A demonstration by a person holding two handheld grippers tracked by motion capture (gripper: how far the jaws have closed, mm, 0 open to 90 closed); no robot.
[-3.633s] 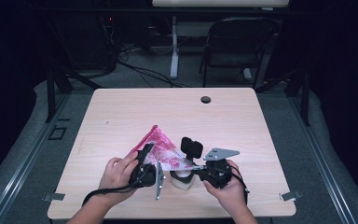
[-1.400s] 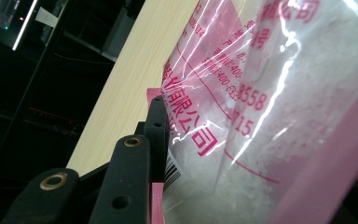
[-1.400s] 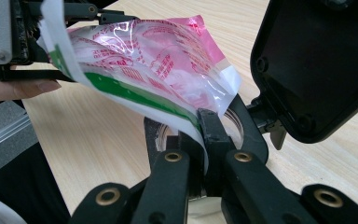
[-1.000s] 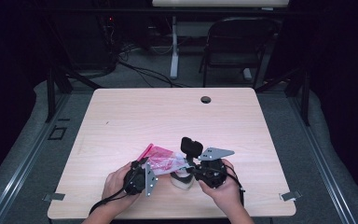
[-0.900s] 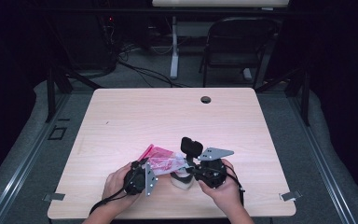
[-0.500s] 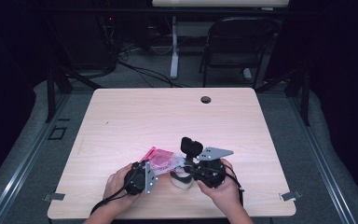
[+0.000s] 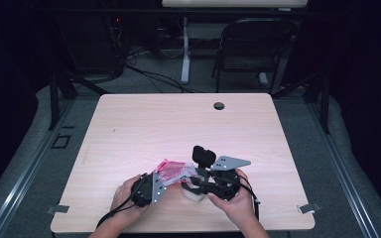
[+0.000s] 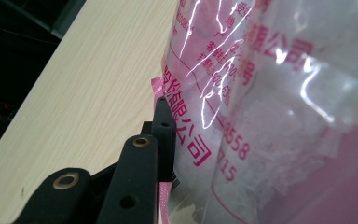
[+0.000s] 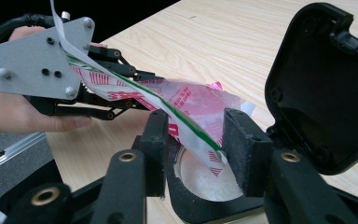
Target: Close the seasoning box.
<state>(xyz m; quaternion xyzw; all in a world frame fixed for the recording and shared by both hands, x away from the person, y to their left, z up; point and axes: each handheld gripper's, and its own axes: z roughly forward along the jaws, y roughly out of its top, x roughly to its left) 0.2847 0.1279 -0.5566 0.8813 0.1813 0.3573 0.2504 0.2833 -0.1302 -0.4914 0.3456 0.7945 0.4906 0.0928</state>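
A clear plastic bag (image 7: pixel 170 170) with pink print hangs between the two grippers near the table's front edge. My left gripper (image 9: pixel 135 86) is shut on the bag (image 8: pixel 270 93), and its jaws have just been closing further on the film. My right gripper (image 9: pixel 198 135) has just been opening. Its jaws stand apart with the bag's lower corner (image 9: pixel 200 140) loose between them. Under that corner sits a round black container (image 9: pixel 205 184) with white contents. Its hinged black lid (image 9: pixel 321 88) stands up at the right.
The light wooden table (image 7: pixel 178 124) has a cable hole (image 7: pixel 219 105) near its far edge. A black chair (image 7: pixel 250 54) and desk legs stand on the floor beyond. The person's hands (image 7: pixel 233 203) rest at the front edge.
Earlier the bag lay spread toward the upper left; now it is bunched small between the grippers. Over the last second both hands have hardly moved.
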